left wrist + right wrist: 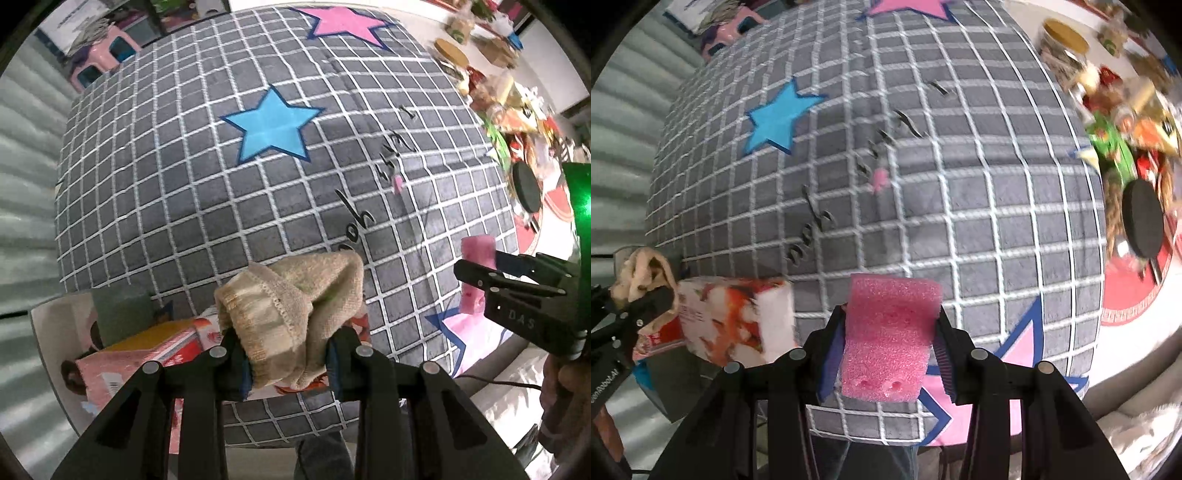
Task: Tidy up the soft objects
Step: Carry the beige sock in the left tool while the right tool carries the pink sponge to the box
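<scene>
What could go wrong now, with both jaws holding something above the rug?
The beige sock is pinched only at its bunched lower end, so it could slip from the left gripper. The pink sponge is squeezed by the right gripper; it may spring out sideways on release.

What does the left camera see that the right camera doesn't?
Only the left wrist view shows the green block by the box, and the sock up close, held in the left gripper.

Only the right wrist view shows the pink sponge up close, in the right gripper.

Both show the grid rug, its blue star, the printed box, and each other's gripper off to the side.
</scene>
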A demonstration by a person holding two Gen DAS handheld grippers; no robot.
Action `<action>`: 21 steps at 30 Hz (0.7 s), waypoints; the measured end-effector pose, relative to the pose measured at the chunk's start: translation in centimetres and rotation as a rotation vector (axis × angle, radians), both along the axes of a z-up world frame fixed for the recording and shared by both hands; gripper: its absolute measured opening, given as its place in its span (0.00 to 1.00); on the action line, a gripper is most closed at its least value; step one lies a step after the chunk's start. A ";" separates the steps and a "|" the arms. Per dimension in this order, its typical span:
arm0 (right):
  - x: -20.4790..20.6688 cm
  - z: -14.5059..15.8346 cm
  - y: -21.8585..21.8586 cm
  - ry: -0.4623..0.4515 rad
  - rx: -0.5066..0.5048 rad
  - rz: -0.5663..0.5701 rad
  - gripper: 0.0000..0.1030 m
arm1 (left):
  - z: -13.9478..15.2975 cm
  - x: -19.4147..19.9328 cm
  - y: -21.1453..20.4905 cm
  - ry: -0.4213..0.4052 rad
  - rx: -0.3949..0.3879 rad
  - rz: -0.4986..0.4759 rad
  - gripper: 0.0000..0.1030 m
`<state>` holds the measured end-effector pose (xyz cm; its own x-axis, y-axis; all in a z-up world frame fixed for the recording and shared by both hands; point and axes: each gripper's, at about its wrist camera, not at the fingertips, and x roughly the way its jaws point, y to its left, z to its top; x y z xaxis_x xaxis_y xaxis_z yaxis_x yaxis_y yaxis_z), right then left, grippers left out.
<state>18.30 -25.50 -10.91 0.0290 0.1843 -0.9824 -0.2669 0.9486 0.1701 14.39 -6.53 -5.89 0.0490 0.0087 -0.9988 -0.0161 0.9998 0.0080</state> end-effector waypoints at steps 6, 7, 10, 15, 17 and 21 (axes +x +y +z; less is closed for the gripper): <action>0.8 2.5 4.3 -0.057 0.026 0.095 0.45 | 2.1 -0.6 2.4 -0.047 0.016 0.063 0.32; 0.7 2.8 4.9 -0.063 0.029 0.110 0.45 | 2.4 -0.8 2.9 -0.053 0.019 0.077 0.32; 0.6 4.2 7.0 -0.088 0.034 0.165 0.45 | 3.3 -1.2 4.3 -0.070 0.032 0.116 0.32; 0.1 6.0 9.9 -0.111 0.042 0.237 0.45 | 4.8 -2.2 6.4 -0.099 0.036 0.168 0.32; -0.1 6.6 11.1 -0.119 0.045 0.261 0.45 | 5.4 -2.7 7.1 -0.111 0.040 0.183 0.32; -0.5 7.7 12.9 -0.130 0.052 0.290 0.45 | 6.3 -3.5 8.3 -0.132 0.040 0.206 0.32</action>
<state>17.76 -12.63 -3.19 0.0921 0.2528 -0.9631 -0.5476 0.8207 0.1630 10.87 1.80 0.39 0.1716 0.0719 -0.9825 -0.2228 0.9743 0.0323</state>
